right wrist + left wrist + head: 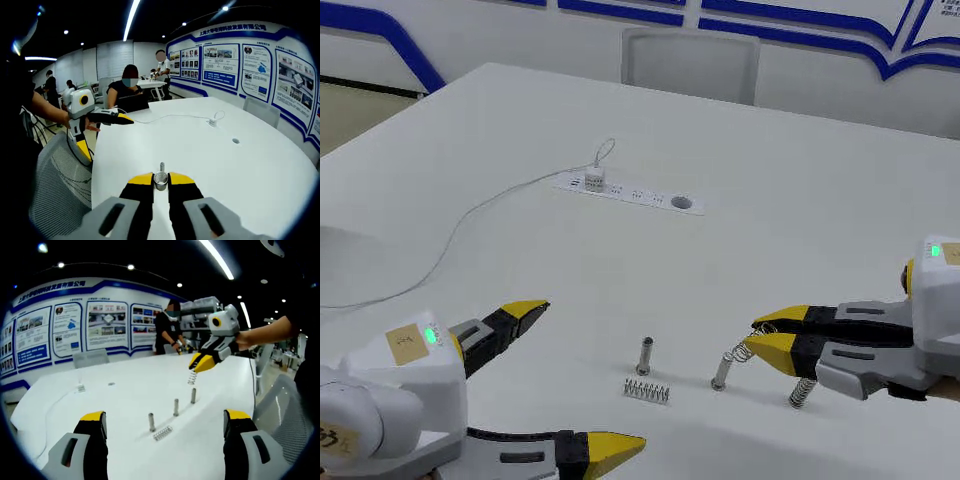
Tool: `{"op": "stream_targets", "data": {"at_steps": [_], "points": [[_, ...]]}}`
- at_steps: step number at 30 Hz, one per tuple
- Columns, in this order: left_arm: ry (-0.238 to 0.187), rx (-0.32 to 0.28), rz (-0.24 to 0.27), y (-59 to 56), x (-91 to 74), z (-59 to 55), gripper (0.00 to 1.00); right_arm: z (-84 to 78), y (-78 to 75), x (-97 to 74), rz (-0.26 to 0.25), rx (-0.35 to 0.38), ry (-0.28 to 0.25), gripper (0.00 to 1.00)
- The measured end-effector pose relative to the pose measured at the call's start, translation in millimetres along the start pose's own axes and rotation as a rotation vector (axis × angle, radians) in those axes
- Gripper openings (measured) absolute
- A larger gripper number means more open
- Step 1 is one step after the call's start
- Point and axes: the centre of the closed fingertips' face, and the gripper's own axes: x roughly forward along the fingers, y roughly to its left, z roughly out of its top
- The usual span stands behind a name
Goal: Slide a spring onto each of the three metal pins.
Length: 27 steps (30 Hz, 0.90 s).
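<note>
- My right gripper (768, 334) is clamped on a spring (740, 353), close to a pin (161, 166).
- My left gripper (592, 373) hangs wide open over the desk (620, 270), near a loose spring (647, 391).

The head view looked forward and down over the counter (740, 150) from its near edge. From near left, the left gripper view faced right toward the right claw (195, 365); the right gripper view, close over a pin (161, 167), faced left toward the left claw (110, 139). All shared the counter's middle.
</note>
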Motion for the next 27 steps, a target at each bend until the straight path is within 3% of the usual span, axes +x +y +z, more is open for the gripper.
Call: {"op": "stream_targets", "data": {"at_steps": [7, 17, 27], "points": [[0.005, -0.020, 0.036, 6.4, -2.8, -4.9, 1.00, -6.9, -19.6, 4.6, -0.063, 0.025, 0.024, 0.11], [0.009, -0.051, 0.067, 10.2, -6.0, -9.8, 1.00, -17.9, -37.2, 21.8, -0.079, 0.072, 0.055, 0.11], [0.003, -0.080, 0.076, 7.9, -9.8, -13.4, 1.00, -38.0, -44.8, 47.1, -0.090, 0.100, 0.138, 0.11]]}}
